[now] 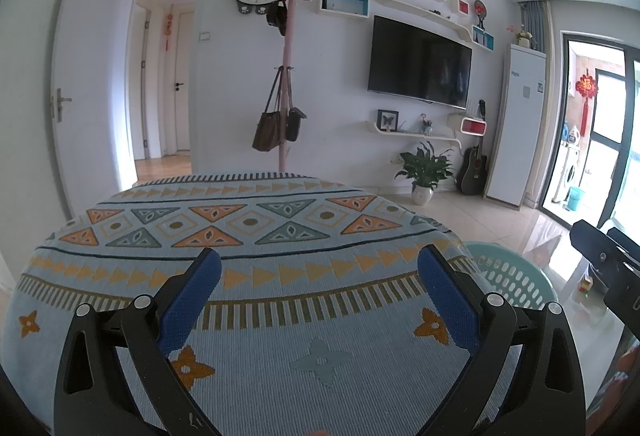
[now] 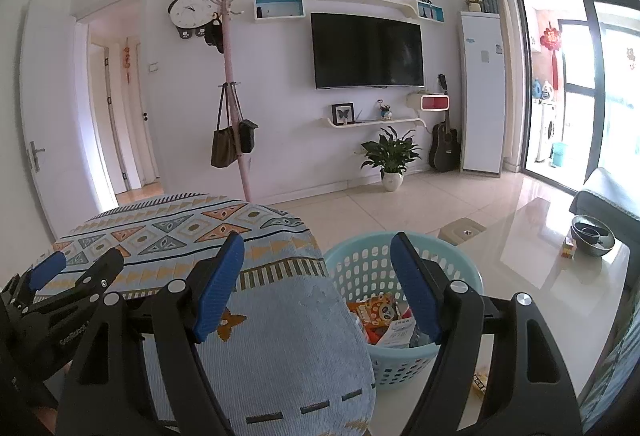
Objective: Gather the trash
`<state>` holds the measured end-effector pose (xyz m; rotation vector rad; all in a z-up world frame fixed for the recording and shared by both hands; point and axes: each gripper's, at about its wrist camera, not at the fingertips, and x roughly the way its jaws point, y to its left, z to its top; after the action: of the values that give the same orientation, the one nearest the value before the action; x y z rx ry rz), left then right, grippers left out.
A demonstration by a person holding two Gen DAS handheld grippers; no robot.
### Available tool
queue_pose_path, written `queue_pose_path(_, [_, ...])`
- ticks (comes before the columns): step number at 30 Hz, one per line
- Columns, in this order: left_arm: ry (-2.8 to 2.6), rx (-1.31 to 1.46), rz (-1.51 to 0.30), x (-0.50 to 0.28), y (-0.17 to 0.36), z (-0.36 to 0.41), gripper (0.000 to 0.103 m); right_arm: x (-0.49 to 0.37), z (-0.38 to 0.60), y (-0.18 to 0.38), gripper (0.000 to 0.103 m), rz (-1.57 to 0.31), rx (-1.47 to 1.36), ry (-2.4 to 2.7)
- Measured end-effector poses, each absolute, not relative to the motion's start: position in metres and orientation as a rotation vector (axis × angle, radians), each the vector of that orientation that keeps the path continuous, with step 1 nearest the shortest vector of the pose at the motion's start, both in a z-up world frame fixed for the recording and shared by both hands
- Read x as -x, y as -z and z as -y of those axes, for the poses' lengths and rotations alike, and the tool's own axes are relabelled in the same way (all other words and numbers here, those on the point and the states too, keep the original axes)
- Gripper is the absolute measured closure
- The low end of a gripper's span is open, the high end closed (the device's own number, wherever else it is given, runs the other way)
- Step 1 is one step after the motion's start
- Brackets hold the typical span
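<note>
A light teal perforated basket [image 2: 360, 268] stands on the floor right of a table under a patterned cloth [image 2: 280, 336]. Several wrappers and paper scraps [image 2: 384, 316] lie inside it. My right gripper [image 2: 318, 252] is open and empty, above the table's edge and the basket's left rim. My left gripper [image 1: 320, 268] is open and empty over the cloth [image 1: 256, 228]; it also shows in the right wrist view [image 2: 52, 264] at far left. The basket's rim [image 1: 516, 272] shows at the right in the left wrist view, and part of the right gripper [image 1: 600, 256] beyond it.
A small scrap [image 2: 480, 380] lies on the glossy low table [image 2: 540, 236] right of the basket, with a dark bowl [image 2: 592, 234] and a small cube [image 2: 569, 247] farther right. A coat stand [image 2: 236, 96], potted plant [image 2: 392, 156] and guitar [image 2: 444, 140] line the far wall.
</note>
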<state>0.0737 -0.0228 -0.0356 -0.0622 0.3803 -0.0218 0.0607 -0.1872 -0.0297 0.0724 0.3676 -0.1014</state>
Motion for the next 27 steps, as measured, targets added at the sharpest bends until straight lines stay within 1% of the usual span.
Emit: queue_pose_path(27, [0.021,0.061,-0.381,-0.0742,0.0357,0.0214,0.008,-0.0627,0.1861,0.0281,0.031,-0.372,-0.071,0.093])
